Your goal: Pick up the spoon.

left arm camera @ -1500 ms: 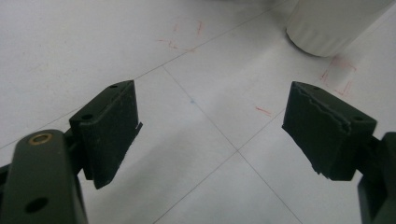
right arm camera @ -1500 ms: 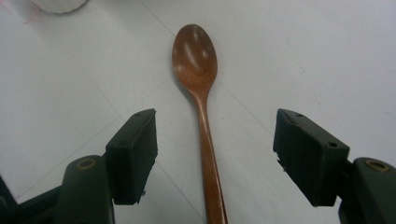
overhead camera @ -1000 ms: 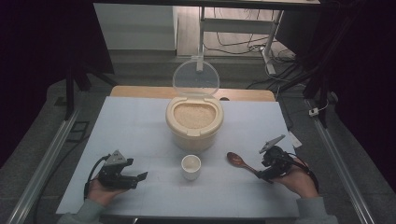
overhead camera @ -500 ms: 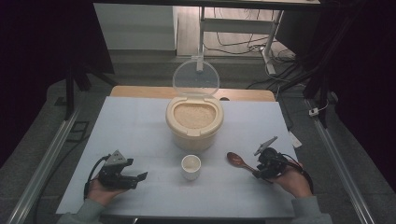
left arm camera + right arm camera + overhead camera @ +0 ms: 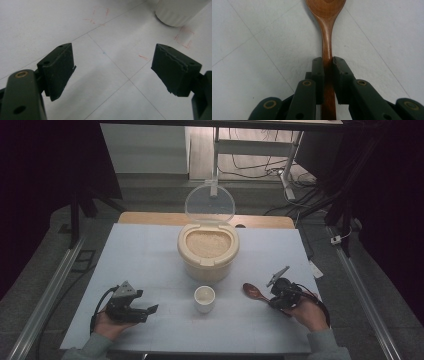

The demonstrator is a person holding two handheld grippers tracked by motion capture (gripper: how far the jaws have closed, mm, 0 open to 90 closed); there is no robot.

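My right gripper [image 5: 278, 295] has just been closing, and in the right gripper view its 2 jaws now pinch the handle of the wooden spoon [image 5: 326, 37], pads pressed against either side of the stem. The spoon lies flat on the white table [image 5: 150, 255], its bowl pointing toward 10 o'clock from my right hand, at about 3 o'clock of the small white cup [image 5: 204, 298]. So the grasp looks made, but the spoon is not lifted yet.

My left gripper [image 5: 135, 309] rests on the table at 9 o'clock of the cup, jaws wide apart with nothing between them.

Beyond the cup, at 12 o'clock, stands the beige rice container [image 5: 208, 251], its clear lid [image 5: 209, 204] tipped up and the grain exposed. As I judge it, what remains is nearly everything: raise the spoon, dip it into the grain, and carry a scoop to the cup. Whether the cup holds anything I cannot tell.
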